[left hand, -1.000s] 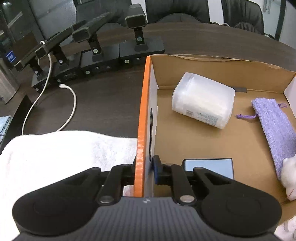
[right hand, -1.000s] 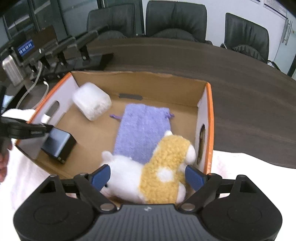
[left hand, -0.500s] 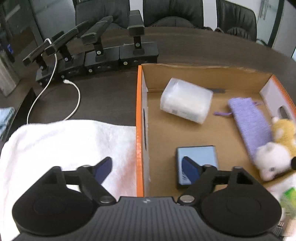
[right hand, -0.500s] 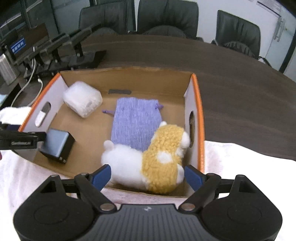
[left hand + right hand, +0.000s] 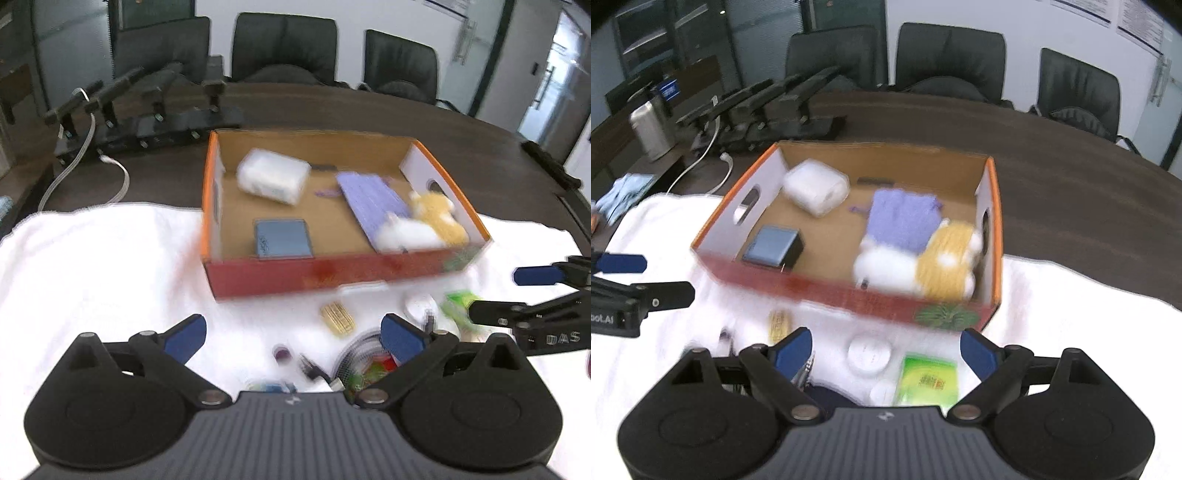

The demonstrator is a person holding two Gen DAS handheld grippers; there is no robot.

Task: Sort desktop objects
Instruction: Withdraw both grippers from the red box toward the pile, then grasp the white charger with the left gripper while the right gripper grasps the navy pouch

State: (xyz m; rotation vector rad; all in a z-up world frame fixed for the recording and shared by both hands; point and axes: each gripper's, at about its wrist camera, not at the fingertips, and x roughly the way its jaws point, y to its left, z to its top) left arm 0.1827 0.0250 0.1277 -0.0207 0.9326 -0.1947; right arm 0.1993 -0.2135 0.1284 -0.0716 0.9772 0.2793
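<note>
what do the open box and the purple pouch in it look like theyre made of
The open orange-edged box: corrugated cardboard, going by its matt brown inside and thin stiff walls with cut-out handles; the outside is printed red. The flat purple drawstring pouch: soft knitted or fleecy fabric, judging by its fuzzy surface, though blur hides the weave.

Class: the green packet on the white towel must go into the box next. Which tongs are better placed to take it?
Probably the right tongs: open and empty, with the green packet just below them. The left tongs, jaws opening, hang over other small items.
</note>
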